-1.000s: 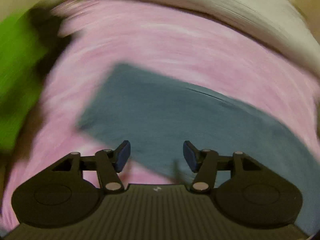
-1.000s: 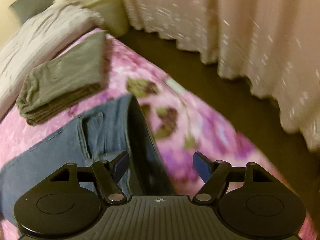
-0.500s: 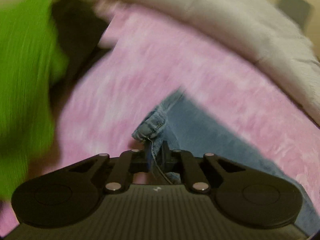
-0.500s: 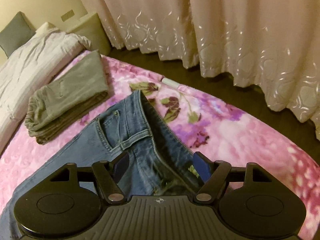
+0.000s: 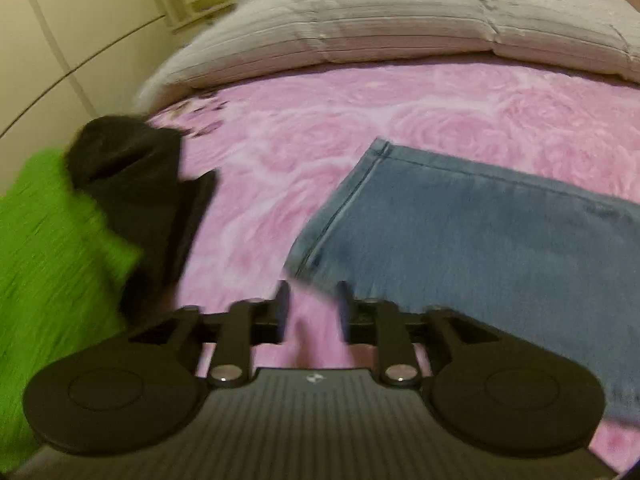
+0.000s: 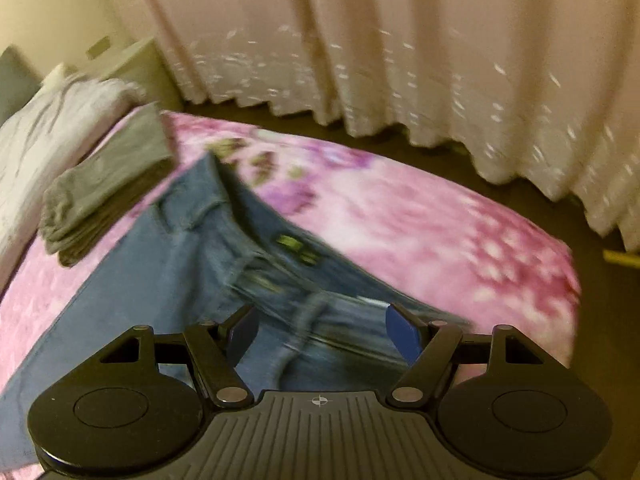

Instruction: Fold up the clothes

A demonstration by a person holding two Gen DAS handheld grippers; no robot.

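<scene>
Blue jeans [image 5: 460, 232] lie flat on the pink flowered bedspread [image 5: 320, 128]. The hem end of a leg shows in the left wrist view. My left gripper [image 5: 312, 308] hovers just off the hem's near corner; its jaws are opening, with only pink bedspread between them. In the right wrist view the waistband end of the jeans [image 6: 256, 264] lies under my right gripper [image 6: 322, 330], which is open wide above the fly area and holds nothing.
A green garment [image 5: 44, 264] and a black one [image 5: 140, 192] lie at the left. A grey folded quilt [image 5: 380, 20] runs along the back. Folded grey-green trousers [image 6: 104, 184] sit beside the jeans. Curtains [image 6: 400, 48] and dark floor [image 6: 600, 280] bound the bed's far edge.
The left gripper, shut on the jeans hem half a second ago, has let it go and parted its jaws; the hem now lies flat. The right gripper has shifted over the waistband.
</scene>
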